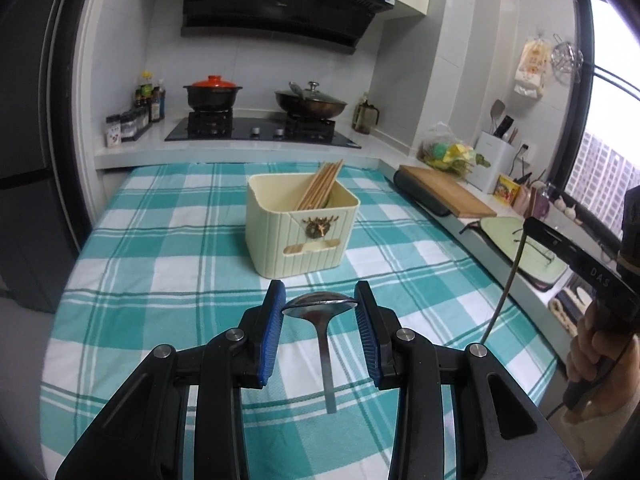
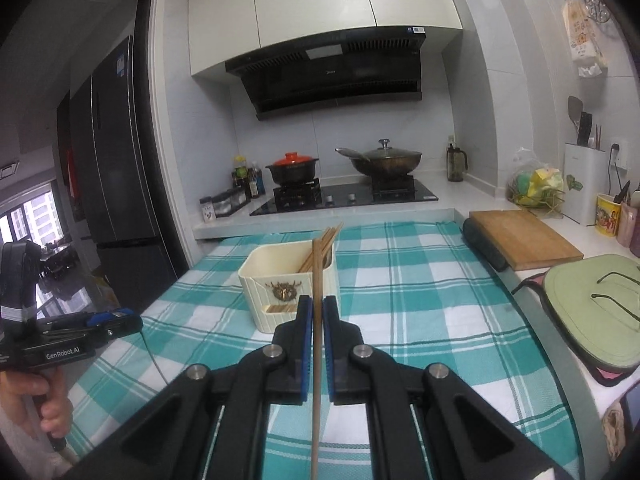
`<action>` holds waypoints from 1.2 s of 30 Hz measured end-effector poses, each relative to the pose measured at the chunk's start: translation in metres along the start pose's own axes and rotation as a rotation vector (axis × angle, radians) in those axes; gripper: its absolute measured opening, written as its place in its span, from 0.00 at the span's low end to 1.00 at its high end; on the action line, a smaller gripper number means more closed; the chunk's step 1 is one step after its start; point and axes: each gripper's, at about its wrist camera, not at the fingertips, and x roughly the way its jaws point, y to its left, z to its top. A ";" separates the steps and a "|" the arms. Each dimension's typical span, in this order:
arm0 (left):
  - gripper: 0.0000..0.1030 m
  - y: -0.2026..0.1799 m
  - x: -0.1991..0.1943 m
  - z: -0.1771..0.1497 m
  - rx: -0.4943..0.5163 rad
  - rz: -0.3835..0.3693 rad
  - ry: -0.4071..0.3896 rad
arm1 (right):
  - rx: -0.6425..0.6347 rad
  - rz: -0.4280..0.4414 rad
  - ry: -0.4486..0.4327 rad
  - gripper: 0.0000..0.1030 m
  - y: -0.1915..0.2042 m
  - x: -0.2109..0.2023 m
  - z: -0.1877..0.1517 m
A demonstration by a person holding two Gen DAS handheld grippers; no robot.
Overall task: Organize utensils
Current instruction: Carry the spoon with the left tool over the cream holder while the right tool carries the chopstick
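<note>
Chopsticks [image 1: 320,184] fill the one cream holder [image 1: 300,228] at the centre of my left wrist view, a leaning bundle I cannot count, tips poking past its rear rim; the box stands alone on the teal checked cloth [image 1: 160,240]. Below it, at bottom centre, my left gripper [image 1: 320,304] is clamped part-way on one metal spoon [image 1: 320,306], blue pads pressing the bowl's two edges, handle hanging down over the cloth. Open cloth lies all round the holder, with the cloth's left edge dropping off toward a dark fridge and its right edge meeting the counter, where one wooden cutting board [image 1: 448,192] lies. At the right border I see my other hand [image 1: 596,344] carrying its tool. In the right wrist view, my left hand [image 2: 36,400] sits at lower left, well apart from the holder [image 2: 280,280] at centre. My right gripper [image 2: 316,312] at bottom centre is pinched tight on a single chopstick [image 2: 316,360], which runs upright from the bottom edge up across the holder's front. Two pots sit on the stove [image 2: 344,196] beyond.
</note>
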 end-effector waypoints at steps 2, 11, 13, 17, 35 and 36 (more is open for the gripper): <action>0.35 0.001 -0.004 0.006 -0.002 -0.007 -0.002 | 0.002 0.003 -0.009 0.05 -0.001 -0.002 0.004; 0.35 0.009 -0.003 0.053 -0.011 -0.048 0.007 | -0.015 0.037 0.014 0.05 -0.007 0.020 0.027; 0.35 0.011 -0.002 0.073 -0.010 -0.057 -0.009 | -0.011 0.051 0.013 0.05 -0.008 0.031 0.040; 0.35 0.015 0.004 0.123 -0.003 -0.046 -0.064 | -0.024 0.066 -0.051 0.05 -0.004 0.048 0.080; 0.35 0.046 0.184 0.191 -0.015 0.083 0.054 | 0.005 0.123 -0.074 0.05 0.004 0.241 0.139; 0.35 0.049 0.193 0.186 -0.015 0.086 0.079 | 0.024 0.128 -0.028 0.05 -0.001 0.255 0.133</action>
